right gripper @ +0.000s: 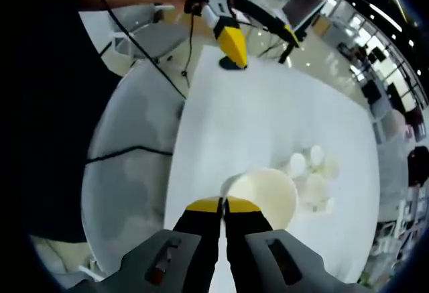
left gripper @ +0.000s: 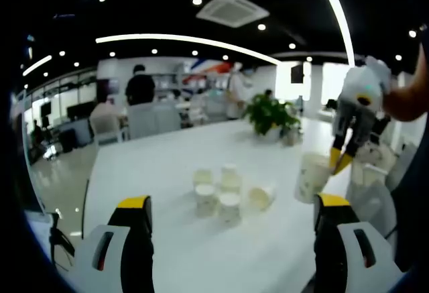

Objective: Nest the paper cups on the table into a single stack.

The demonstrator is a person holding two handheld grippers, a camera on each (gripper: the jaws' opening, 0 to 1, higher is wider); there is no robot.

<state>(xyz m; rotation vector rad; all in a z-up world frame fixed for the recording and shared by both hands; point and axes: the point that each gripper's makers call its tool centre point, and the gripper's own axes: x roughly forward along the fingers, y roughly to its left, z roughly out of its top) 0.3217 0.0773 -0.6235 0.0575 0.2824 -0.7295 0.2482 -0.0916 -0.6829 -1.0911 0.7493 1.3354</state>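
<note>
Right tool: jaws pinched on the rim of 1 paper cup, lifted over the white desk. Left tool: wide open, empty. Loose cups clustered mid-desk. Step: carrying. Next, probably: lower it onto an upright cup.

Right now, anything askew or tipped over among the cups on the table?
One paper cup lies on its side at the right edge of the cluster, mouth sideways; the others stand upside down. The right tool is pinching the rim of a lifted cup.
</note>
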